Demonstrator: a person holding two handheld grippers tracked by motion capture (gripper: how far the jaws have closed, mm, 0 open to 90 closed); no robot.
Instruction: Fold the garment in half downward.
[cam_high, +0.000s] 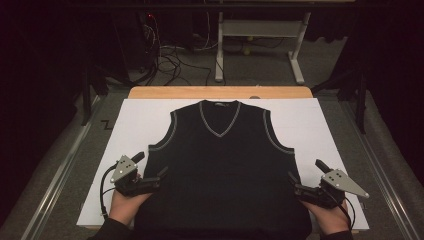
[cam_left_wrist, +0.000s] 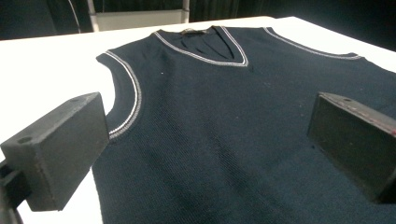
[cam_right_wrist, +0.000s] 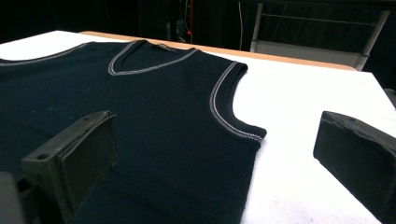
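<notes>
Dark navy knit with pale trim, the sleeveless vest lies flat and face-up in the middle of the white surface, V-neck toward the far edge and hem toward the person. The left hand-held gripper sits at the vest's left side seam and the right hand-held gripper at its right side seam, each with jaws spread wide and nothing pinched. To begin a fold cleanly, I judge each should slide one jaw under the side edge, pinch both layers at matching heights, and lift evenly so the knit doesn't skew.
</notes>
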